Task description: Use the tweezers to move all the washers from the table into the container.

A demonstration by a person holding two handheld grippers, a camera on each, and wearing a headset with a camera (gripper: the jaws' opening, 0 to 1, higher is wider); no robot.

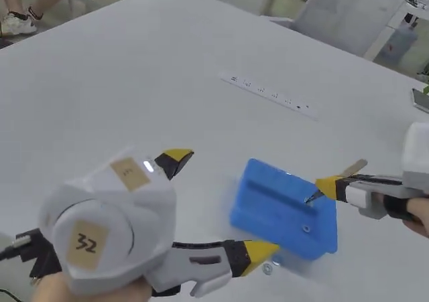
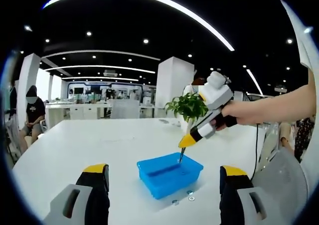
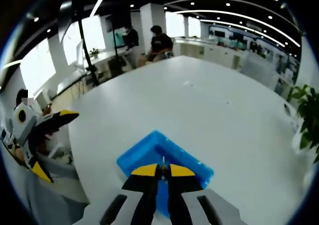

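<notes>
Two tongs, two different states. My right tongs are pinched tight on the tweezers. The thin tweezer tips poke out past the yellow-tipped jaws and hang over the blue container; I cannot tell whether they carry anything.

My left tongs gape wide with nothing between them, at the container's 9 o'clock in the head view. On their white body a tan sticker reads "32". A smaller sticker above it has writing too small for me to read.

A few washers lie on the white worktop just beside the container, at its 5 o'clock in the left gripper view. A small ring seems to lie inside the container, but it is too blurred to be sure.

Farther out, at the container's 12 o'clock in the head view, a socket strip is set flush in the worktop, its markings unreadable. In the left gripper view a potted plant stands behind the right tongs.
</notes>
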